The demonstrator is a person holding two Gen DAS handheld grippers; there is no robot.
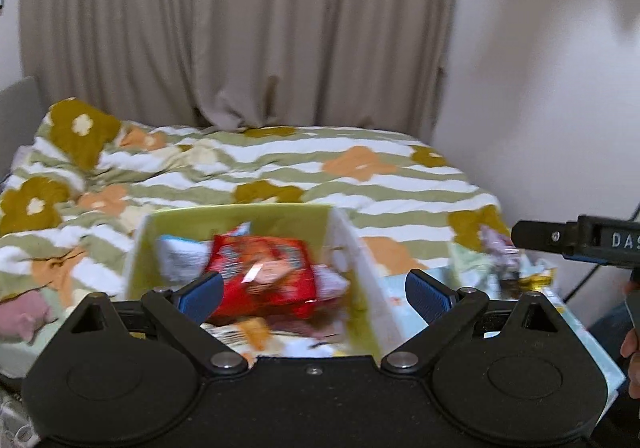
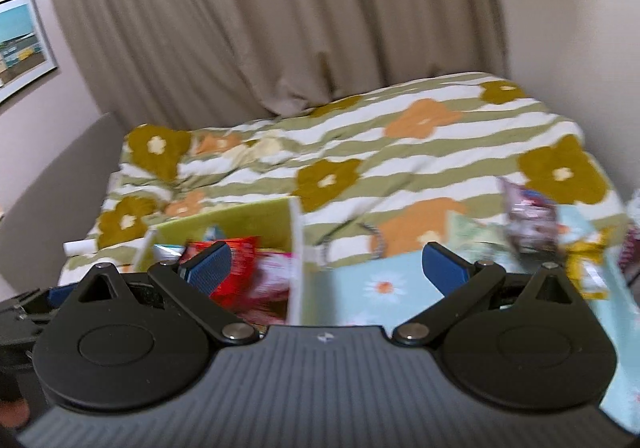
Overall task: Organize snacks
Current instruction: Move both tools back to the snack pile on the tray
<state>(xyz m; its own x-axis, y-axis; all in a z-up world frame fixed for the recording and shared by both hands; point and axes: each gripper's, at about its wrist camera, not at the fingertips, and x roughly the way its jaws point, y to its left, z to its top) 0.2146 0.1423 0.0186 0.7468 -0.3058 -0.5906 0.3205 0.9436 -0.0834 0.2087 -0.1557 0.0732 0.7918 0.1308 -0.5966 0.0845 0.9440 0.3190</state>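
Black left gripper [image 1: 314, 294] and right gripper [image 2: 325, 268], blue ribbed jaws, silver pivot screws.

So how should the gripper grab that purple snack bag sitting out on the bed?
Probably by the crimped top edge of the purple snack bag, coming from above with the open right gripper. It looks propped up beside the yellow packet, so its top sticks out freely. Blur hides its exact shape.

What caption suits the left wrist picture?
Open left gripper above a green box holding a red snack bag, on a flowered bed.
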